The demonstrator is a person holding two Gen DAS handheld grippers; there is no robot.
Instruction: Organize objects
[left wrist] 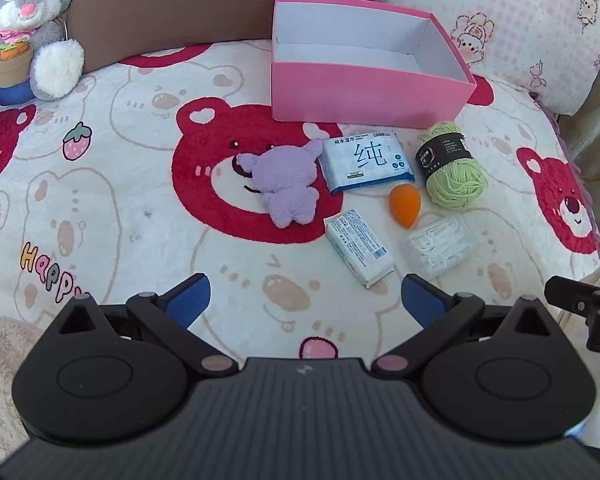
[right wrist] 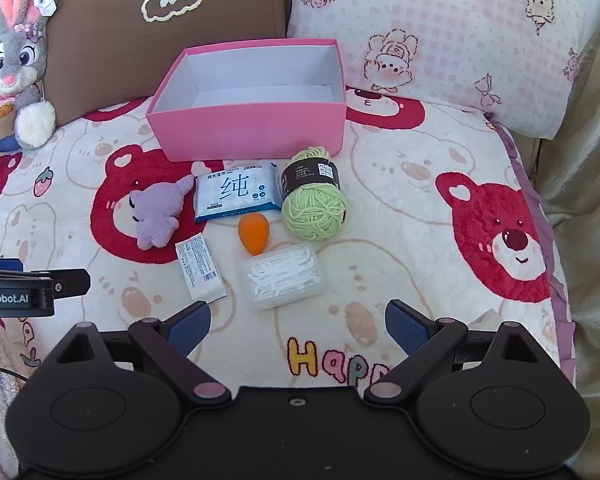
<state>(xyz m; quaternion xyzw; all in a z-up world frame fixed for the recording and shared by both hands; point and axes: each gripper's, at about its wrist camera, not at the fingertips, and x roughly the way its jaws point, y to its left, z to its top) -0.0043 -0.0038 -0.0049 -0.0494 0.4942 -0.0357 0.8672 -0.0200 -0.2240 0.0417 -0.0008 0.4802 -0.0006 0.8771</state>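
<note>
An empty pink box (left wrist: 364, 92) (right wrist: 252, 132) stands on the bed. In front of it lie a purple plush (left wrist: 284, 184) (right wrist: 158, 214), a blue wet-wipe pack (left wrist: 366, 160) (right wrist: 236, 194), a green yarn ball (left wrist: 452, 168) (right wrist: 314, 204), an orange sponge egg (left wrist: 405, 205) (right wrist: 254, 233), a white packet (left wrist: 358, 252) (right wrist: 199, 268) and a clear floss-pick box (left wrist: 440, 246) (right wrist: 282, 276). My left gripper (left wrist: 306, 298) hovers open, near the white packet. My right gripper (right wrist: 298, 324) is open too, just short of the floss-pick box. Neither holds anything.
A bear-print blanket (left wrist: 100, 208) (right wrist: 420, 240) covers the bed. A grey rabbit plush (left wrist: 24, 28) (right wrist: 14, 76) sits at the back left by a brown cushion (right wrist: 160, 32). A pink checked pillow (right wrist: 440, 40) lies at the back right. The bed's edge runs down the right side.
</note>
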